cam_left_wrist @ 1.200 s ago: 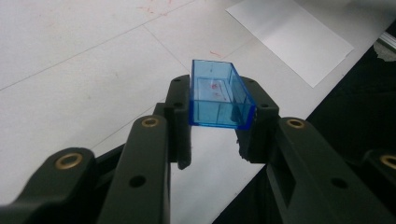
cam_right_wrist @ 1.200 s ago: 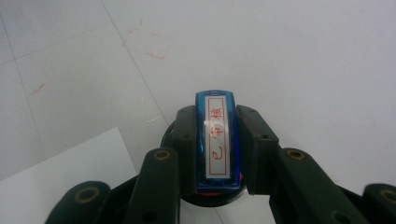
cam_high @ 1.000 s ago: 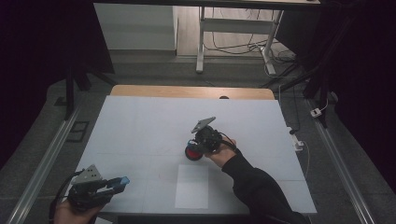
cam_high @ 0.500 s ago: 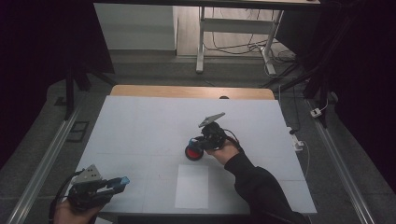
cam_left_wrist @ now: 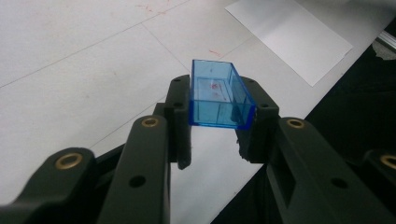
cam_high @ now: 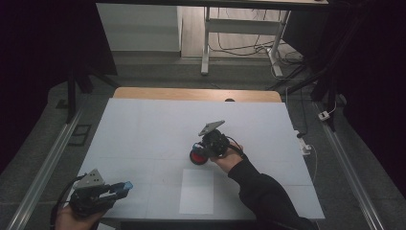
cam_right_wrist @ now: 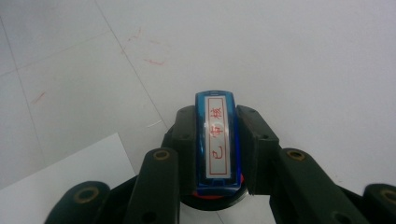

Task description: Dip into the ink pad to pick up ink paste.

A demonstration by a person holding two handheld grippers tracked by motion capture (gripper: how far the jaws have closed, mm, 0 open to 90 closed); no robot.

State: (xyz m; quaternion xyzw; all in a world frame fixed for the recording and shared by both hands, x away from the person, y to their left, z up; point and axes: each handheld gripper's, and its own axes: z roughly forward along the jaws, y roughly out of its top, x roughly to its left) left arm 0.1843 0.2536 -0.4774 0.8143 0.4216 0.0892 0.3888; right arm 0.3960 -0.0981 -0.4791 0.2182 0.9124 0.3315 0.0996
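My left gripper [cam_high: 118, 189] hovers at the table's near left corner, shut on a clear blue rectangular cap [cam_high: 126, 185]. In the left gripper view the cap [cam_left_wrist: 219, 100] sits squarely between the pads of that gripper [cam_left_wrist: 217, 91], open side up. My right gripper [cam_high: 203, 149] is at mid-table, shut on a stamp with a red round base [cam_high: 197, 157]. In the right gripper view the stamp [cam_right_wrist: 217, 140] shows a blue body and a white face with red characters, clamped by the gripper [cam_right_wrist: 217, 116]. A white sheet of paper [cam_high: 197, 190] lies near the front edge.
The white table top [cam_high: 143, 124] has a wooden strip [cam_high: 196, 94] along its far edge, with a small dark object [cam_high: 230, 100] on it. Metal rails run down both sides. Desk legs and cables [cam_high: 239, 48] are on the floor beyond.
The right gripper with the stamp has shifted and tilted only slightly over mid-table. The left gripper has kept still with the blue cap.
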